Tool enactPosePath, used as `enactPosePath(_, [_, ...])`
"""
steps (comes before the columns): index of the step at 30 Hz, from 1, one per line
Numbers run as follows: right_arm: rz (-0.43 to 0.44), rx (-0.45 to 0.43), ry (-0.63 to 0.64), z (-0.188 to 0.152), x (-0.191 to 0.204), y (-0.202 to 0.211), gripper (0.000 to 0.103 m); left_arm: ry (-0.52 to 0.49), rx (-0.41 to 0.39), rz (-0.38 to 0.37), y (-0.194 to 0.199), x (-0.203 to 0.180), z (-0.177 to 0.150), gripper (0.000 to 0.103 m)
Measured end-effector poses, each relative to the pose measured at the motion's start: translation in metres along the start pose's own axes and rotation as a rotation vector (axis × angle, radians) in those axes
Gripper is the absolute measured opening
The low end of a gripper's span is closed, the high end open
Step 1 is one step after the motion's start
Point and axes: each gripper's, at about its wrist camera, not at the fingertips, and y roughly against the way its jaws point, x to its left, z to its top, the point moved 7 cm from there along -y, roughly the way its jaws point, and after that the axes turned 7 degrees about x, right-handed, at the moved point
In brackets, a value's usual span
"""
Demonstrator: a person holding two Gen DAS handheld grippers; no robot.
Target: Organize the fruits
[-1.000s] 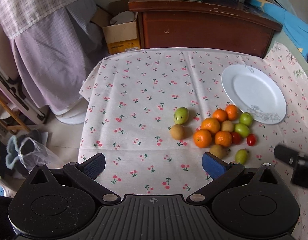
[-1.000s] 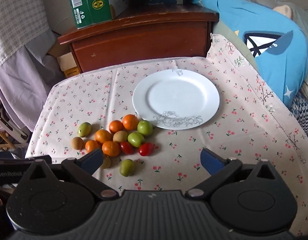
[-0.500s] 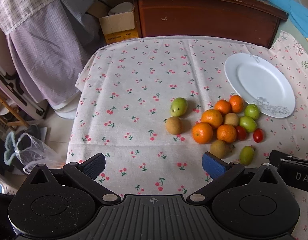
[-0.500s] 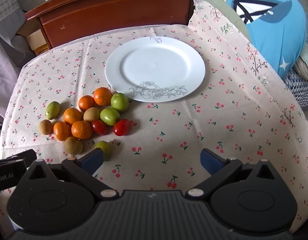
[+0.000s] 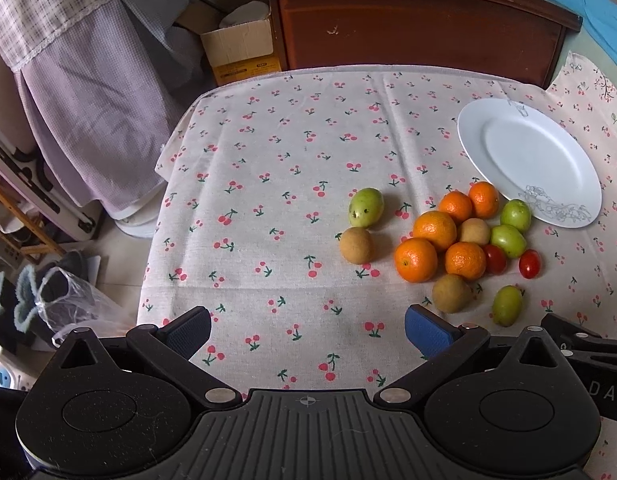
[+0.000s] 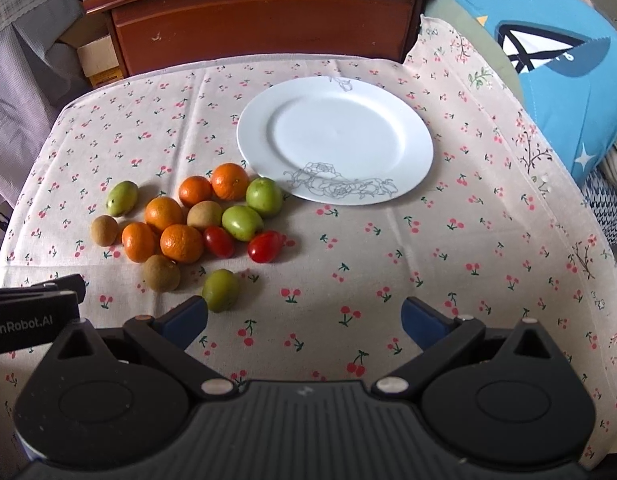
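**Green fruit sits just off the right claw's left finger**

Green and smooth-skinned, the lone green fruit (image 6: 220,290) lies just ahead of the right gripper (image 6: 304,316), close beside its left fingertip (image 6: 187,317) — nearer to this claw than anything else on the cloth. It is a slightly egg-shaped thing, its long axis tilted a little away from the claw and to the right. The right gripper's fingers stand wide apart with nothing between them; a small shift leftward would, I judge, bring the fruit into the gap.

Beyond it and further left lies the fruit cluster (image 6: 188,220): dimpled orange mandarins, matte brown round fruits, glossy red cherry tomatoes and more waxy green ones, several touching. The white plate (image 6: 416,148), glazed, with a grey floral line drawing on its near rim, sits straight ahead of the right claw, past the cluster, and holds nothing.

The left gripper (image 5: 307,330) is likewise spread and empty — the cluster lies ahead and to its right, with a brown fruit (image 5: 450,293) near its right fingertip (image 5: 424,330). Everything rests on a soft cherry-print tablecloth (image 5: 268,184).
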Motion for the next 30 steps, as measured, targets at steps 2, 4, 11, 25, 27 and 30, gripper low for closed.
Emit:
enactPosePath(2, [-0.001,0.007,-0.001,-0.0009,0.0001,-0.0018,0.102,-0.003,0.0,-0.001,-0.0001,-0.0007,-0.0002,0.103])
enactPosePath(4, [0.002,0.011,0.0,-0.0017,0.0004,-0.0026,0.102,-0.005,0.001,-0.002,-0.0005,-0.0013,-0.0006,0.103])
enactPosePath(11, [0.007,0.01,0.003,-0.0017,0.0011,-0.0027,0.102,-0.01,0.005,-0.009,-0.0019,-0.0024,-0.0021,0.103])
enactPosePath(25, [0.015,-0.002,-0.007,-0.0005,0.0007,-0.0026,0.102,-0.026,0.004,-0.013,-0.0033,-0.0059,-0.0051,0.103])
enactPosePath(27, [0.014,-0.004,-0.006,-0.0007,0.001,-0.0027,0.102,-0.025,0.005,-0.015,-0.0031,-0.005,-0.0053,0.103])
enactPosePath(30, [0.022,-0.006,-0.007,-0.0007,0.0016,-0.0028,0.102,-0.025,-0.001,-0.017,-0.0022,-0.0046,-0.005,0.103])
